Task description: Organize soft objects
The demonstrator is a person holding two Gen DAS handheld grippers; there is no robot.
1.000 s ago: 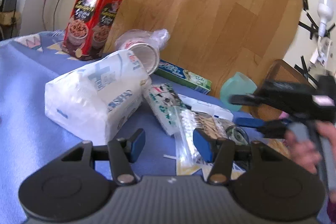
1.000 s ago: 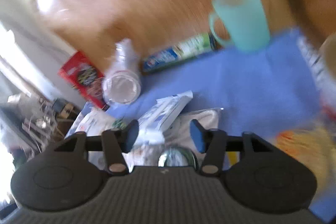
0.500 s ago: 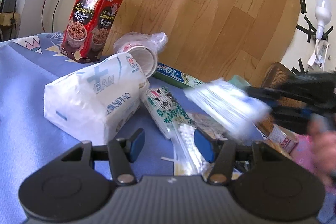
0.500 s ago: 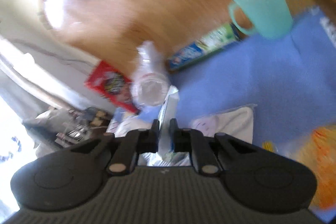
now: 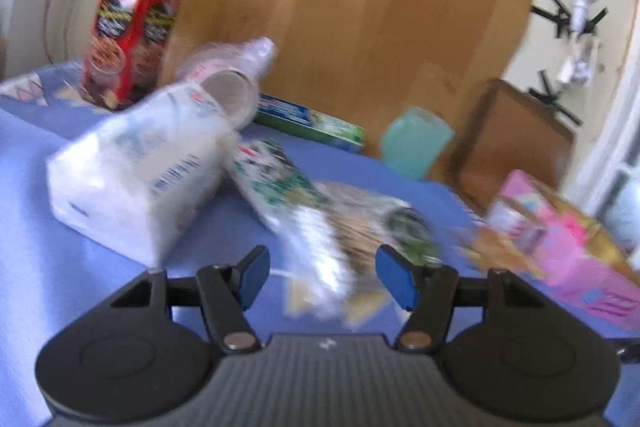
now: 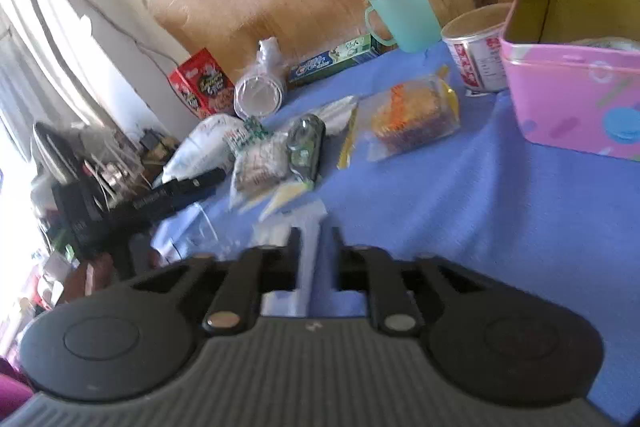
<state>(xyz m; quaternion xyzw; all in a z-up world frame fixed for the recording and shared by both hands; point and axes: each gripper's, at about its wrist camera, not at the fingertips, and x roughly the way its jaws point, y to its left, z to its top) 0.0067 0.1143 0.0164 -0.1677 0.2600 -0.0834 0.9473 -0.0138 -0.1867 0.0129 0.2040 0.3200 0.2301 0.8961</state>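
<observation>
My right gripper (image 6: 314, 239) is shut on a thin white soft pack (image 6: 308, 267), held edge-on above the blue cloth (image 6: 460, 195). An open pink box (image 6: 572, 99) stands at the right; it also shows in the left wrist view (image 5: 560, 239). My left gripper (image 5: 320, 275) is open and empty above the cloth, with a clear bag of cotton swabs (image 5: 320, 239) just ahead. A big white tissue pack (image 5: 136, 167) lies to its left, and a green-patterned small pack (image 5: 272, 179) beside it. The left gripper shows in the right wrist view (image 6: 160, 199).
A red snack box (image 5: 132, 35), a sleeve of plastic cups (image 5: 228, 79), a green toothpaste box (image 5: 312, 123) and a teal mug (image 5: 416, 143) line the back by a wooden board. A bagged orange snack (image 6: 412, 115) and a paper cup (image 6: 476, 47) lie near the pink box.
My right gripper closed on the white pack, lifted it off the pile and pulled back to the right, out of the left wrist view. My left gripper stayed open.
</observation>
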